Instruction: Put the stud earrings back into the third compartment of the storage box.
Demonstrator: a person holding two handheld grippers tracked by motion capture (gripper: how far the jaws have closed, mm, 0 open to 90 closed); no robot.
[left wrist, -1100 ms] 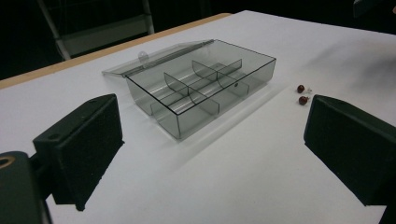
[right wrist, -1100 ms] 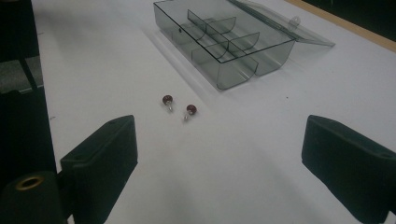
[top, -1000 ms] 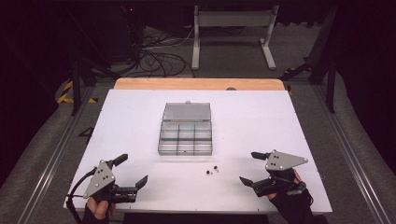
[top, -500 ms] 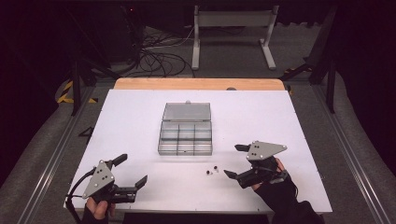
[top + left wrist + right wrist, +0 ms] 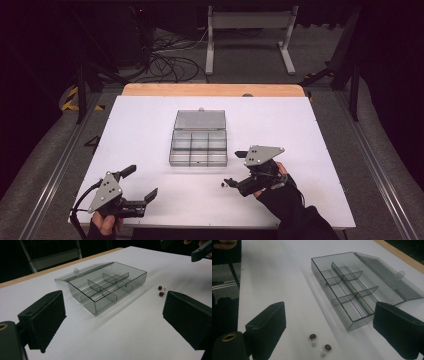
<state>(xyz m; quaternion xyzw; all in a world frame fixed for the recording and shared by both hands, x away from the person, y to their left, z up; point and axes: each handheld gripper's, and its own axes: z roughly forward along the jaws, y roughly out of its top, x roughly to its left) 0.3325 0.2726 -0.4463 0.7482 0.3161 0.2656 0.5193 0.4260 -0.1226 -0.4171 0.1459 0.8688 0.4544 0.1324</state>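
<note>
In the high view, a white table (image 5: 150, 125) carries a clear plastic compartment box (image 5: 198, 146) near its middle, with the hinged lid (image 5: 200, 119) laid open flat on the far side. The left gripper (image 5: 140, 184) rests at the near left corner of the table, held by a hand (image 5: 102, 224) at the bottom edge, jaws spread wide and holding nothing. The right gripper (image 5: 236, 170) sits near the box's near right corner, held by a gloved right hand (image 5: 280, 192), jaws apart and empty. A tiny dark object (image 5: 220, 185) lies on the table just beside its lower jaw tip; it is too small to make out here.

In the left gripper view, the 2 black jaws stand wide open with bare table between them. The box (image 5: 110, 286) lies ahead, its dividers forming several empty compartments, lid (image 5: 83, 271) open behind it. 2 small dark red beads (image 5: 160, 290) with clear stems lie on the table to the right of the box, apart from it.

In the right gripper view, the jaws are open and empty. The 2 beads (image 5: 320, 342) lie on the table between the jaws, close together but not touching. The box (image 5: 344, 287) sits beyond them, near but apart, with the lid (image 5: 387, 275) open.
</note>
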